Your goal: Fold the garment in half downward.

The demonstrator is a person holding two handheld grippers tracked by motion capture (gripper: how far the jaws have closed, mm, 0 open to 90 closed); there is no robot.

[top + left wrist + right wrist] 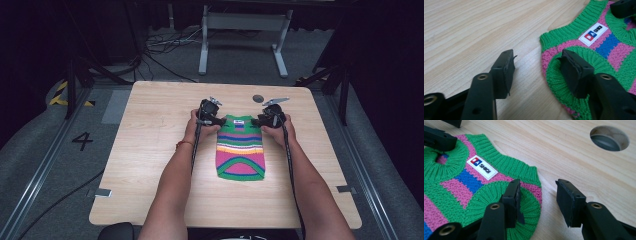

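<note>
1. The small striped knitted sweater (240, 147) lay flat on the bench (150, 150), collar end away from the person, and both hands had come in at its far end, one at each shoulder.
2. The left tongs (536, 68) stood spread, one jaw on bare wood just outside the left shoulder, the other resting over the green ribbed armhole. The shoulder edge sat between them, yet the pads did not appear to pinch it: released, gripping nothing.
3. The right tongs (537, 201) mirrored that. The inner jaw stood on the green rib of the right shoulder, the outer jaw on the bench beside it, with a clear gap showing between the pads. Released too, holding nothing.
4. Why straddle the edge? Judging by the pose, a jaw on either side of each shoulder would let a squeeze catch the knit at two matched points, so the garment could be lifted or folded evenly rather than dragged askew.
5. The white label (482, 167) below the collar lay between the two tongs, which suggested the hands were set symmetrically about the neck opening.
6. A round hole (609, 138) in the bench sat beyond the right tongs, well clear of the sweater.
7. The sweater's hem end lay nearer the person, flat and untouched between the forearms.
</note>
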